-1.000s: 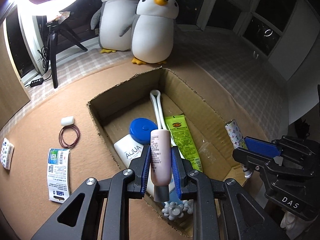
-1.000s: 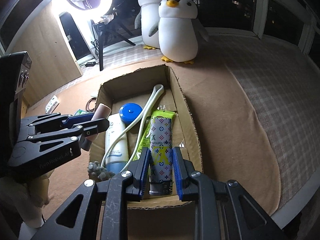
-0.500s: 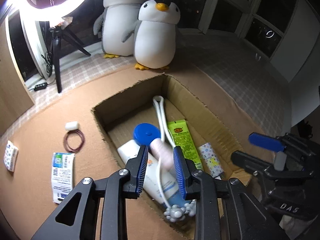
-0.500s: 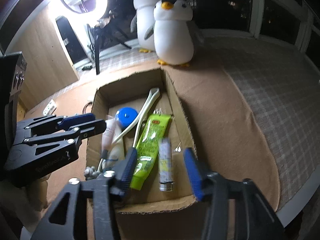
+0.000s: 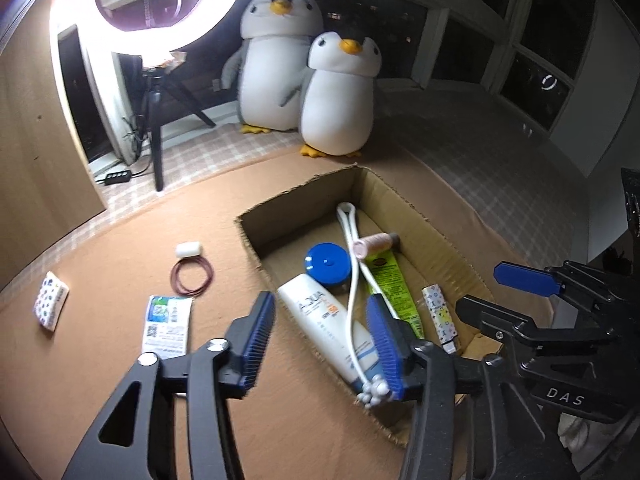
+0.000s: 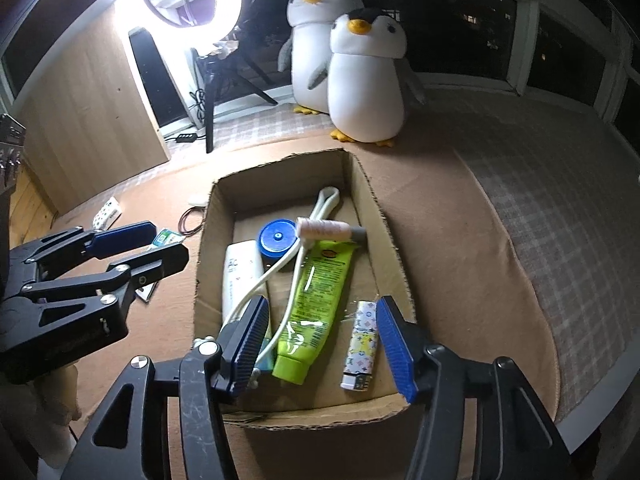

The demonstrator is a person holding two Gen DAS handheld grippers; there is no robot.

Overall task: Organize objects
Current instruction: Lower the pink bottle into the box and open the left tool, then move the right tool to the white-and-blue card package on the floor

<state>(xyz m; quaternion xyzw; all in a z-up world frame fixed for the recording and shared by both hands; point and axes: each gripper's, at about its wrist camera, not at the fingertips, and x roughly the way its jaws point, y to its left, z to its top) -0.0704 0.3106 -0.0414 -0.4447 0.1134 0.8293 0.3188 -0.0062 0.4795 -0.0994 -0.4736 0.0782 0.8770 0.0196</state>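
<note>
Both grippers were black plastic frames with silver screws — the left gripper (image 5: pixel 320 344) and right gripper (image 6: pixel 324 344) carried ribbed blue pads.

The right hand-held gripper (image 6: pixel 322 340) is seen with jaws just opened, empty, above the cardboard box (image 6: pixel 384 216); a patterned lighter (image 6: pixel 362 340) and green tube (image 6: pixel 316 300) lie inside.

Ring light (image 5: pixel 160 4) on a black tripod (image 5: pixel 156 120) blazed far left, only strong source. Dark windows (image 6: pixel 460 28) with white frames ran along the far side. Two plush penguins (image 5: pixel 312 80) sat against them. Wooden panel (image 6: pixel 88 120) left; tan cloth (image 5: pixel 100 280) over plaid covering (image 6: pixel 560 208).
</note>
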